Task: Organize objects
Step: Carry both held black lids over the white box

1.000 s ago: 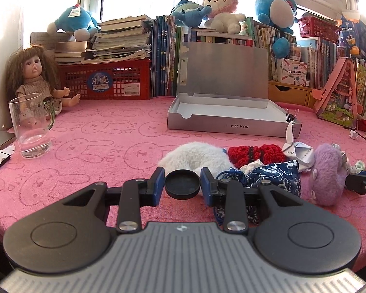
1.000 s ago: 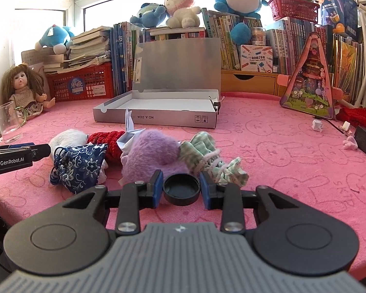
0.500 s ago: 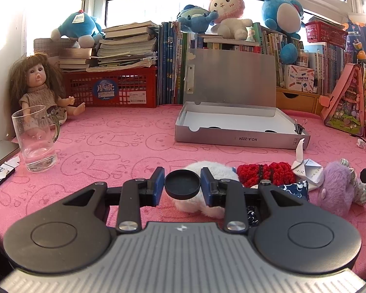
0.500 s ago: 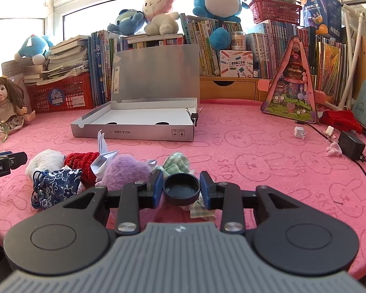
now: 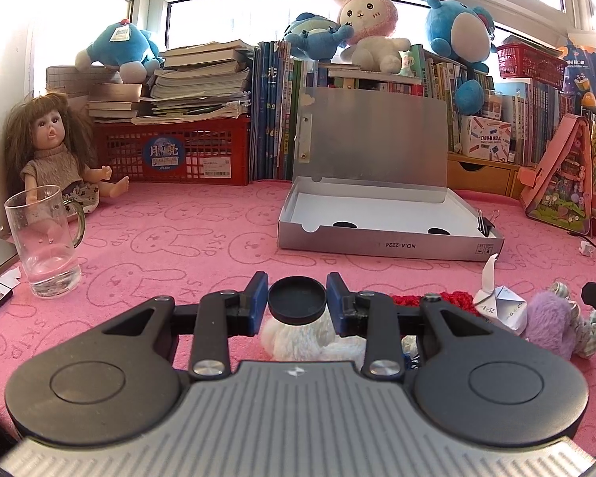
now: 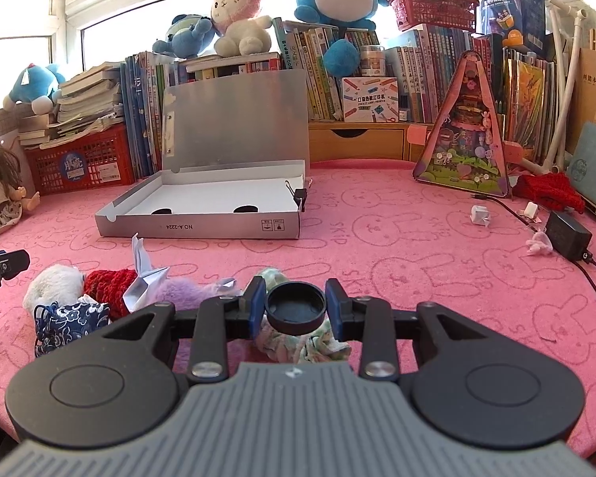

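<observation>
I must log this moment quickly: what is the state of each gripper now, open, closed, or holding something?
Left gripper: open, holding nothing, above the white fluffy toy.
Right gripper: open, holding nothing, above the green checked cloth.

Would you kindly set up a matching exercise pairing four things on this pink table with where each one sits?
Things:
1. glass mug
2. silver box
3. black power adapter
4. blue floral pouch

Places:
A. far right of the table, with a cable running from it
B. middle of the table, lid standing open
C. far left, in front of the doll
D. near edge, at the left end of the pile of soft items

Pairs: 1-C, 2-B, 3-A, 4-D
</observation>
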### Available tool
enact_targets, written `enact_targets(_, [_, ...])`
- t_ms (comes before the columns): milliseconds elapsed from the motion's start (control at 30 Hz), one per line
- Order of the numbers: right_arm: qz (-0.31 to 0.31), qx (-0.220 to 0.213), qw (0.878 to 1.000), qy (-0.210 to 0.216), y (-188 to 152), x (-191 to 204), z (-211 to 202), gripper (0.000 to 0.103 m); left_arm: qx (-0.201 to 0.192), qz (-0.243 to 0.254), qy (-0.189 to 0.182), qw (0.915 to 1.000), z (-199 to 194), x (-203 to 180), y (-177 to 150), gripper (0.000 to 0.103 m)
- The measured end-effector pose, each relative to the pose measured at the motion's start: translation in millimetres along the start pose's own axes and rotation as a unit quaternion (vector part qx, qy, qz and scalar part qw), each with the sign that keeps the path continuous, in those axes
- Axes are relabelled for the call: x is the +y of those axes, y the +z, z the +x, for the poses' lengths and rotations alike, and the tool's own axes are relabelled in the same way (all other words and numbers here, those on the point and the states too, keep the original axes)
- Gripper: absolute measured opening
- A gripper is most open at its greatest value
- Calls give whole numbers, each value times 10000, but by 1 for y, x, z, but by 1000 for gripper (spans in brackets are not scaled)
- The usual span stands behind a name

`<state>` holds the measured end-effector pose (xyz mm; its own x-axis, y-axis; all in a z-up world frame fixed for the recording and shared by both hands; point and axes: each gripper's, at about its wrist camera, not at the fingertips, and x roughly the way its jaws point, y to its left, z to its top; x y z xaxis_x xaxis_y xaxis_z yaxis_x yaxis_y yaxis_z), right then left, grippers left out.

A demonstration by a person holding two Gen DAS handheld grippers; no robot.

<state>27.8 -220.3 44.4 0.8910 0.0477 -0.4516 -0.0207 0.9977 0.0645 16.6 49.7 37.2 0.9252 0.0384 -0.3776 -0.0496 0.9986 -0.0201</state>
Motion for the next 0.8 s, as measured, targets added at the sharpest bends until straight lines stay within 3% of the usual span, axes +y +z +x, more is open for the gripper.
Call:
enact_targets(433, [3, -178, 9998, 101, 27, -4, 13, 37, -67, 27, -53, 10000, 22, 1, 22, 37])
enact_targets(800, [151, -30, 9987, 476, 60, -1, 39, 37, -102, -30, -218, 9997, 50, 3, 53, 37])
